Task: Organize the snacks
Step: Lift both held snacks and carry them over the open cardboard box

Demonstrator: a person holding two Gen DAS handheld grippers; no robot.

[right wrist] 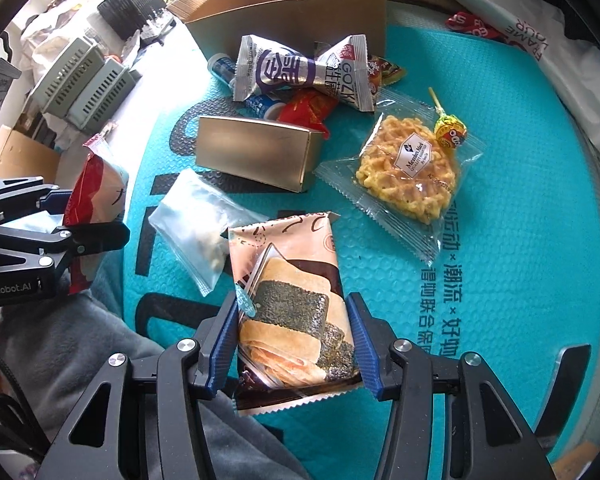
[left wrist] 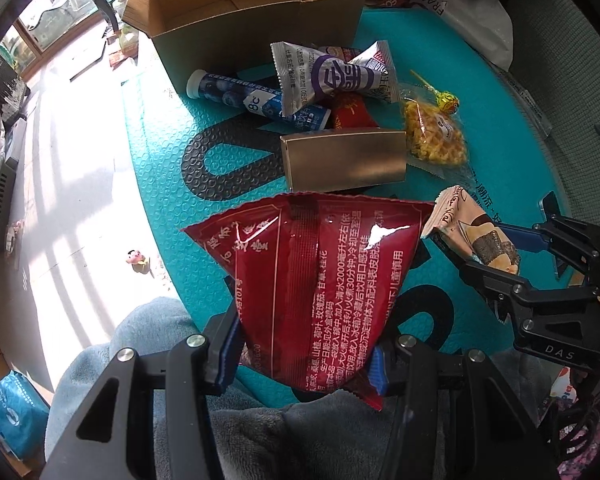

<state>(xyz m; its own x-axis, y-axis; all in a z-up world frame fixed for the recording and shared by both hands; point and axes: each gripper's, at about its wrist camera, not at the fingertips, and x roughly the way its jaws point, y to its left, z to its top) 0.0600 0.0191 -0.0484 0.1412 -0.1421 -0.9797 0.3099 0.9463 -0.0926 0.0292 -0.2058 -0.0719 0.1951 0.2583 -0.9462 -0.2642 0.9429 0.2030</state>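
My left gripper [left wrist: 304,356] is shut on a dark red packet [left wrist: 320,272] with white print, held above the teal mat [left wrist: 160,200]. My right gripper [right wrist: 294,340] is shut on a pink seaweed-cracker packet [right wrist: 288,280], its blue pads pressing both long sides. In the left wrist view the right gripper [left wrist: 496,254] and pink packet [left wrist: 468,224] show at the right. The right wrist view catches the left gripper [right wrist: 80,216] with the red packet [right wrist: 96,184] at the left. An open cardboard box [right wrist: 296,12] stands at the mat's far edge.
On the mat lie a gold box [right wrist: 256,152], a bagged waffle [right wrist: 412,160], a lollipop [right wrist: 450,132], a silver-purple packet [right wrist: 296,72], a blue tube [left wrist: 256,96] and a clear bag [right wrist: 192,216]. Grey fleece clothing [left wrist: 140,340] is near me. Grey crates [right wrist: 84,84] sit left.
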